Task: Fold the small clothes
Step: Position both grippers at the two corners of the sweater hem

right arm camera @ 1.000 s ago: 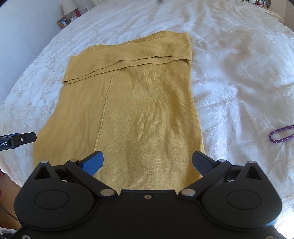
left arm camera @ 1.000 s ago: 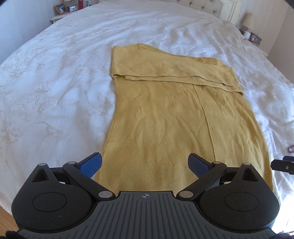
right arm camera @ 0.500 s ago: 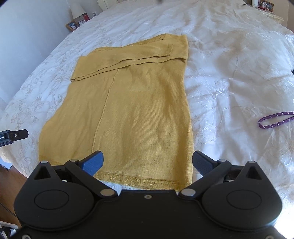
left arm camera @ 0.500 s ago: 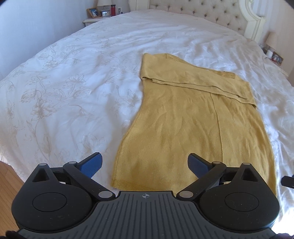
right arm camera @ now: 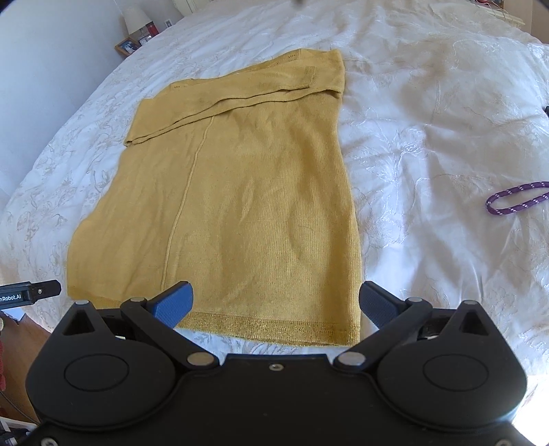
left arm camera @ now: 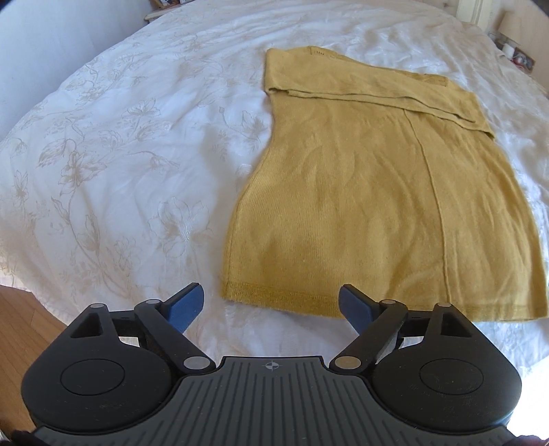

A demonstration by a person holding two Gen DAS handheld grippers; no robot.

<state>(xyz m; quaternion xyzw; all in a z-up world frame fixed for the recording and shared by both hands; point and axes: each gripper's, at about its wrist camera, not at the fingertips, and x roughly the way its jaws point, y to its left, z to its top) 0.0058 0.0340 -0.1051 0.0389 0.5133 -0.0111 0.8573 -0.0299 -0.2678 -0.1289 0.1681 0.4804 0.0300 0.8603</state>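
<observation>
Here, near to far:
Left gripper: jaws apart after just closing in a little; nothing pinched; blue pads above the near hem's left corner, hem edge lying between them on the bed, not pressed.
Right gripper: jaws spread wide, gripping nothing; left pad over the fabric near the hem, right pad just past the garment's right edge, above white cover.
Left gripper seen from the right wrist: black tip poking in at the frame's left edge, just beside the hem's left corner.
Yellow knit garment: flat on the bed, hem nearest, running away toward the headboard; 1 raised seam along its length; sleeves folded across the far end in a band.
Hem: ribbed strip, straight, near the bed's front edge.
Bedcover: white, floral embroidery, lightly creased, under the whole garment.
Purple cord: looped on the cover, well apart to the garment's right.
Wooden floor: visible past the bed's near left corner.
Picture frame: on a bedside surface, far left, beside a lamp.
</observation>
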